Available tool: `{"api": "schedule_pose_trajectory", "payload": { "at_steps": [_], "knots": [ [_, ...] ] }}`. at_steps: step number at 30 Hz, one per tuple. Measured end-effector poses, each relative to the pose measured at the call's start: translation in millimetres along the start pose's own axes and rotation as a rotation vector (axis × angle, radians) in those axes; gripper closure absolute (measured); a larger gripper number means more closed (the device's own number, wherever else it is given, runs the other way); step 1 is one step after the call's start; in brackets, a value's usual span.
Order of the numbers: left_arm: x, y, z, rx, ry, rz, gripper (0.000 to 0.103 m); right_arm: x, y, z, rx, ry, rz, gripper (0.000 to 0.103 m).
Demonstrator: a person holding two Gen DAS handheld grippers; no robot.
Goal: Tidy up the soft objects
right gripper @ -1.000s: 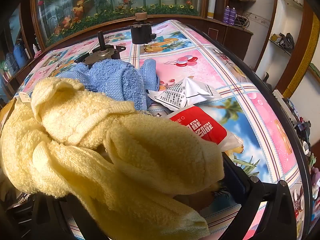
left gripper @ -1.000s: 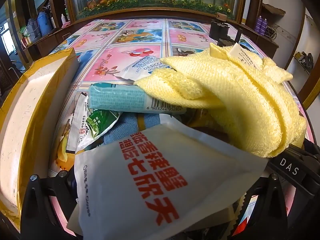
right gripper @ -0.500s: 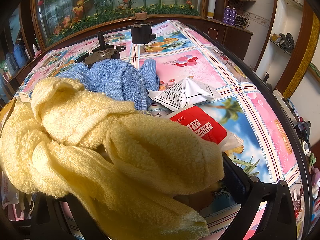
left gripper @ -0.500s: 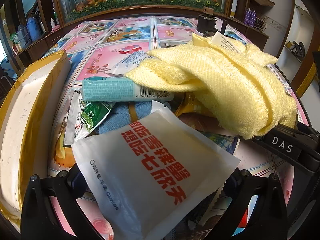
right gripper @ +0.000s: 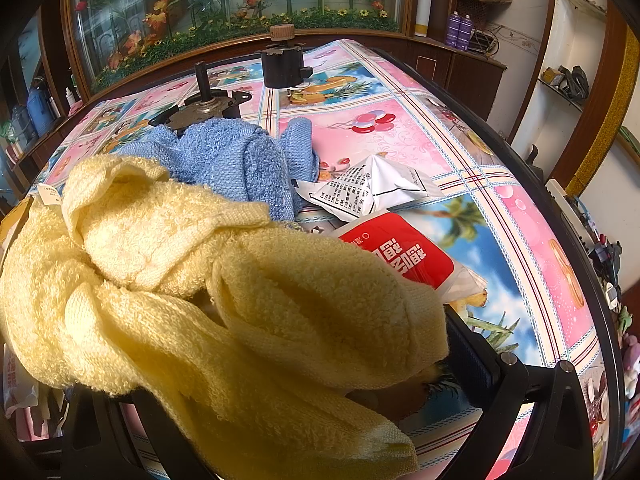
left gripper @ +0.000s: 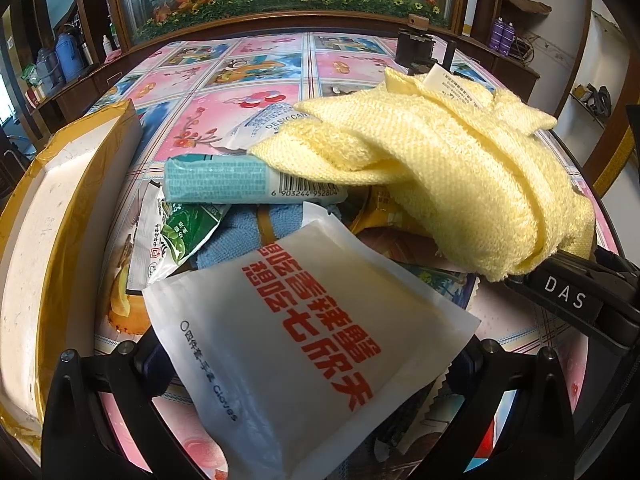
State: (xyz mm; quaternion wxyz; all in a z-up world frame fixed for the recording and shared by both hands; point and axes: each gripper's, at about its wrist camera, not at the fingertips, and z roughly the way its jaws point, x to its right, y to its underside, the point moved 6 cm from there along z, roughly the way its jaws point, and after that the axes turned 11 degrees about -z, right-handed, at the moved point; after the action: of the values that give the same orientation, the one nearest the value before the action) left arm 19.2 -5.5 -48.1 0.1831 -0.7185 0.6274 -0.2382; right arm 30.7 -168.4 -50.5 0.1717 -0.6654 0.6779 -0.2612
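Between the right gripper's fingers: yellow towel point(right gripper: 224, 292), bunched and clamped, draping forward.
Right gripper point(right gripper: 280, 380): closed on the towel.
Left gripper point(left gripper: 312, 364): fingers clamped on a white pouch point(left gripper: 304, 332) with red print.
Ahead of the pouch: teal packet point(left gripper: 240, 180), green sachet point(left gripper: 184, 232).
Beyond the towel: blue towel point(right gripper: 236, 160) on the patterned tablecloth point(right gripper: 400, 136).

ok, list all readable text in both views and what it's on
"DESICCAN", cut off: white sachet.
"6 903244 952804": teal pack.
"Gloves", plus large red Chinese characters: white pouch.
"DAS": right gripper.
Too small: yellow towel tag, green packet, folded white packet.
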Motion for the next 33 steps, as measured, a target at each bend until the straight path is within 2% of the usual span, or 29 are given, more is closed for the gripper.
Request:
{"api": "schedule_pose_trajectory", "payload": {
  "at_steps": [12,15,18,23,25,27,29,33],
  "knots": [
    [1,0,1,-0.004,0.007,0.014,0.000,4,0,-2,0.001,-0.007,-0.001,0.000],
    [4,2,-1,-0.021,0.043,0.063,0.000,-8,0,0,-0.001,-0.046,-0.050,0.000],
    [2,1,0,-0.023,0.048,0.069,0.000,-16,3,-3,-0.042,-0.108,-0.132,0.000],
    [4,2,0,-0.025,0.044,0.078,0.000,-18,4,-2,-0.053,-0.096,-0.128,0.000],
    [1,4,-5,-0.045,0.074,0.069,0.004,-18,4,-3,-0.050,-0.103,-0.132,0.000],
    [-6,6,-22,-0.046,0.184,0.021,0.011,-19,5,-5,-0.048,-0.112,-0.143,0.000],
    [-12,6,-43,-0.012,0.250,0.021,0.011,-20,7,-7,-0.048,-0.115,-0.159,0.000],
    [-42,-2,-89,0.090,0.315,0.009,0.011,-18,16,-17,-0.029,-0.148,-0.163,0.000]
  ]
}}
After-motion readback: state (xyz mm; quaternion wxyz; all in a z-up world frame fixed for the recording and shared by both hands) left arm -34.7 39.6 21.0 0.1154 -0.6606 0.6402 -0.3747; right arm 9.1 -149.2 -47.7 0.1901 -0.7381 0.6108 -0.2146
